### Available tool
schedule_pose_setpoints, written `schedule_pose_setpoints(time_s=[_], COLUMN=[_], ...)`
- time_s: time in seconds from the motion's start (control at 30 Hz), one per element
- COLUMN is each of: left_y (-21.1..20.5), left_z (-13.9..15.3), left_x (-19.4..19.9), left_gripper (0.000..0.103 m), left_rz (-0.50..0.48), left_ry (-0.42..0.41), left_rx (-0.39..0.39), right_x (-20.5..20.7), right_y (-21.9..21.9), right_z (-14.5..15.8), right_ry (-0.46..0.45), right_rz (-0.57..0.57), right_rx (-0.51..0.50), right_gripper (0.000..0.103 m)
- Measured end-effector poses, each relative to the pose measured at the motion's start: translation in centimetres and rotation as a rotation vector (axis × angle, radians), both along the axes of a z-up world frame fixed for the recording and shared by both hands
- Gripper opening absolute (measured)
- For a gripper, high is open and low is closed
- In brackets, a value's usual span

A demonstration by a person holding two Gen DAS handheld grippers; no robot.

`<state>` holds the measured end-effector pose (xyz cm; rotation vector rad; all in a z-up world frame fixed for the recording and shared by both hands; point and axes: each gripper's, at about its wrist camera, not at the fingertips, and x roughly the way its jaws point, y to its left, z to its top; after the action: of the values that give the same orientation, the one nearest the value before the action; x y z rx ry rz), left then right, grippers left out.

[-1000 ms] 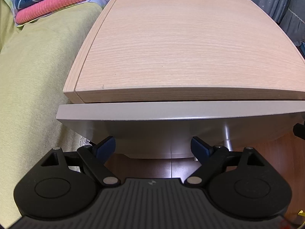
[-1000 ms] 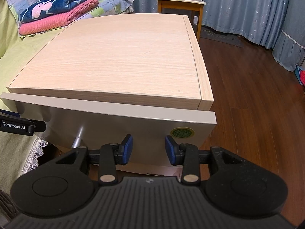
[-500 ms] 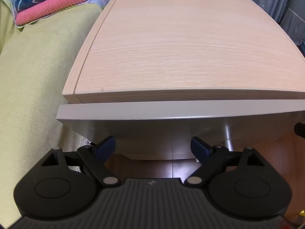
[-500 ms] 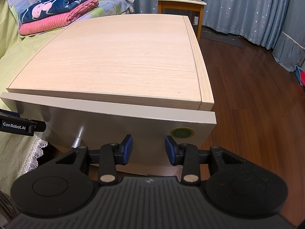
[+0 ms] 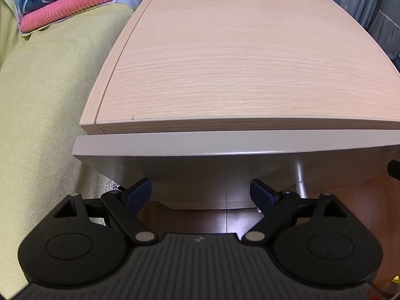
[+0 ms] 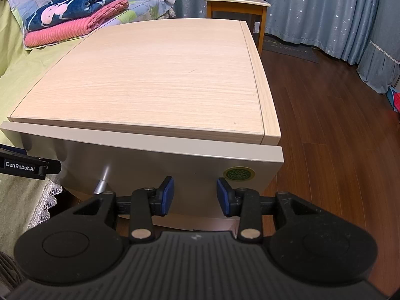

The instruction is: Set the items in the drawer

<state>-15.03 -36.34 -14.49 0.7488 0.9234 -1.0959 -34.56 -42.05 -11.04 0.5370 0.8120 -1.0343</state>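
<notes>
A light wooden bedside cabinet [image 5: 245,55] [image 6: 155,75] fills both views, its top bare. Its grey drawer front [image 5: 225,165] [image 6: 150,165] sits just under the top, closed or nearly so, with a silver handle [image 5: 300,182] [image 6: 101,185] sticking out. My left gripper [image 5: 201,192] hovers open in front of the drawer's left half, fingers wide apart and empty. My right gripper [image 6: 195,195] is open with a narrower gap, empty, in front of the drawer's right half near a green round sticker [image 6: 239,174]. The left gripper's body [image 6: 22,167] shows at the right view's left edge.
A bed with a yellow-green cover [image 5: 42,100] stands left of the cabinet, with folded pink and navy blankets [image 6: 75,22] on it. A wooden chair [image 6: 237,5] stands behind the cabinet by blue curtains [image 6: 325,7]. Dark wooden floor [image 6: 337,137] lies to the right.
Almost nothing has moved. The left wrist view has crept very slightly, and both grippers keep the same openings.
</notes>
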Motion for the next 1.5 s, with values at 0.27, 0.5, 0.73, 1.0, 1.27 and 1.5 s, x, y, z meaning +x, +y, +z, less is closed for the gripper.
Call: schedule_pose_setpoints(time_s=[0.27, 0.5, 0.73, 1.0, 1.27, 1.5], left_y=[0.2, 0.1, -0.1, 1.8, 6.5, 10.1], left_z=[0.3, 0.2, 0.1, 1.4, 3.2, 5.0], left_x=[0.3, 0.5, 0.7, 0.3, -1.1, -2.6], left_gripper=[0.088, 0.088, 0.088, 0.088, 0.088, 0.088], left_rz=[0.002, 0.002, -0.001, 0.005, 0.021, 0.028], left_ry=[0.001, 0.002, -0.006, -0.001, -0.032, -0.053], left_rx=[-0.004, 0.0, 0.004, -0.022, -0.057, -0.093], right_x=[0.2, 0.2, 0.3, 0.3, 1.0, 1.0], right_y=[-0.5, -0.5, -0.9, -0.5, 2.6, 6.1], right_z=[-0.2, -0.2, -0.6, -0.6, 2.2, 4.2], right_ry=[-0.008, -0.01, -0.026, -0.027, -0.023, -0.036], right_rz=[-0.012, -0.014, -0.03, -0.034, -0.012, -0.004], right_rx=[0.005, 0.005, 0.026, 0.006, -0.051, -0.057], right_gripper=[0.033, 0.033, 0.033, 0.033, 0.06, 0.079])
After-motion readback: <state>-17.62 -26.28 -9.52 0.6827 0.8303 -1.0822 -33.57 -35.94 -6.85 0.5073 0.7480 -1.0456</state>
